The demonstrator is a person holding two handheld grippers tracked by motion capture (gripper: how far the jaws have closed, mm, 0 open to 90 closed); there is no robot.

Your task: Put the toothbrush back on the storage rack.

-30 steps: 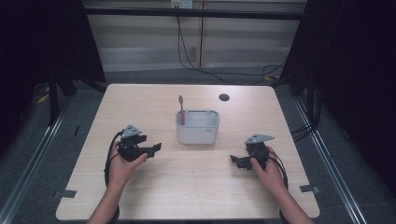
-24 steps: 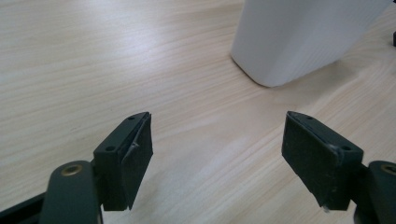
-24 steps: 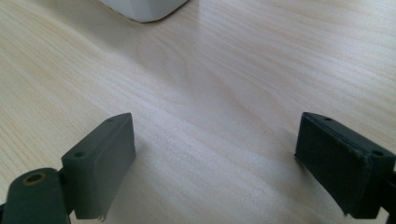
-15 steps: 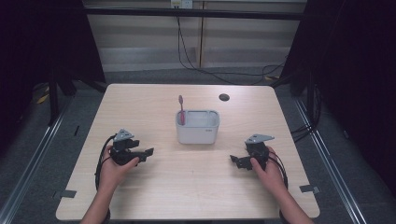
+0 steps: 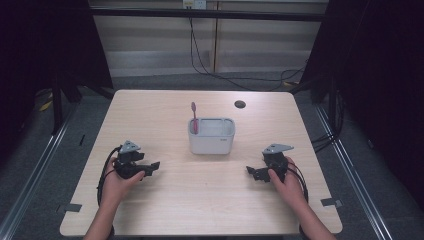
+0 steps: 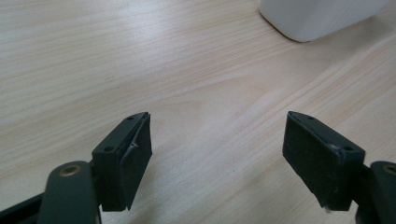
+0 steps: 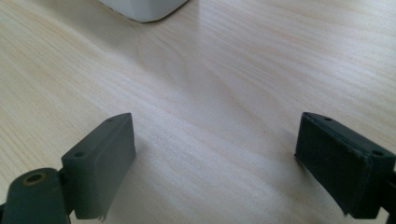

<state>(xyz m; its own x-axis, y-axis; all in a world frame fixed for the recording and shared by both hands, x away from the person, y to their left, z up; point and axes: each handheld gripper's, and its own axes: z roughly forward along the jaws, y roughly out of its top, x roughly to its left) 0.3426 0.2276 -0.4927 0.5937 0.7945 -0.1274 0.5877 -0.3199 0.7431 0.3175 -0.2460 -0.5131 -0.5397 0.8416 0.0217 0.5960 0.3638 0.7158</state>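
Observation:
A white rectangular holder [image 5: 211, 135] stands in the middle of the light wooden table [image 5: 200, 200], with a pink toothbrush [image 5: 194, 116] upright in its left end. My left gripper [image 5: 151, 168] rests low over the table at the left, held in a hand, jaws pointing right toward the holder. It is open, with bare wood between its pads [image 6: 135, 154]. My right gripper [image 5: 252, 173] sits at the right, jaws pointing left, also open over bare wood, pads [image 7: 105, 161] wide apart. A corner of the holder [image 6: 322, 16] lies ahead of the left gripper, and a corner of the holder [image 7: 142, 9] ahead of the right.
A small dark round disc [image 5: 240, 104] lies near the table's far edge. Black cables [image 5: 102, 175] trail from both grippers. Dark curtains flank the table, with metal floor rails [image 5: 35, 165] at both sides.
The left hand and gripper have drawn back to the left and sunk closer to the table. The right gripper has stayed where it was.

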